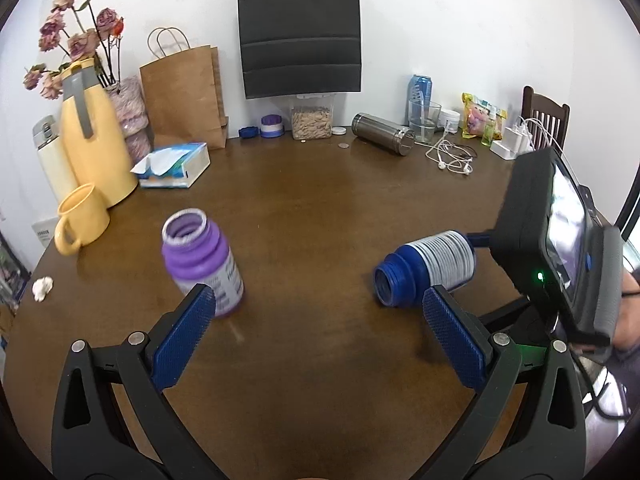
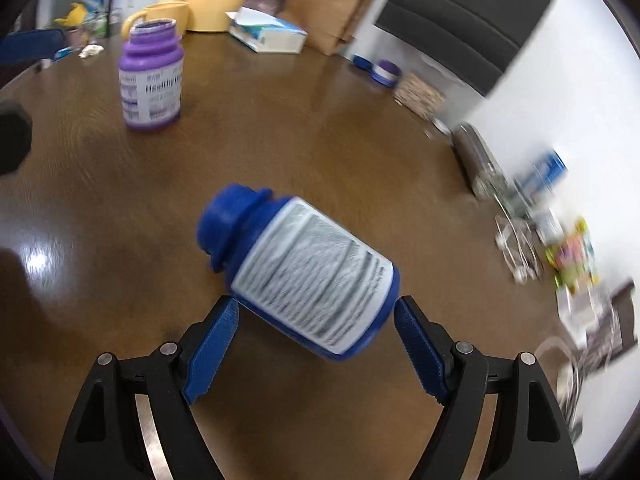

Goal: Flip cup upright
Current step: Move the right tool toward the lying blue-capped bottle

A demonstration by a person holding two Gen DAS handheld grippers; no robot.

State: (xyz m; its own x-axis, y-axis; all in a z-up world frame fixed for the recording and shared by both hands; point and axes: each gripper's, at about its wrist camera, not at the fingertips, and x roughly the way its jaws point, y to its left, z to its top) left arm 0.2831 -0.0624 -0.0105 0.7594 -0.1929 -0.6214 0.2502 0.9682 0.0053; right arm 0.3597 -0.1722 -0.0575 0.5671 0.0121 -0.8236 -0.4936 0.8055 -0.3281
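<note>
Blue bottle (image 2: 304, 276) on its side, between the right hand-held gripper (image 2: 316, 316) fingers.
Jaws apart, barely touching; it may roll away across the surface (image 2: 320, 140). Left hand-held gripper (image 1: 320, 308) apart, empty.

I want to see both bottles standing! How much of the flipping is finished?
Halfway, it looks. Done: the purple plastic bottle stands upright, mouth up, on the brown wooden table. In hand: the right gripper has its fingers around the blue plastic bottle with the white label, which lies tilted on its side. Left: standing it up.
</note>
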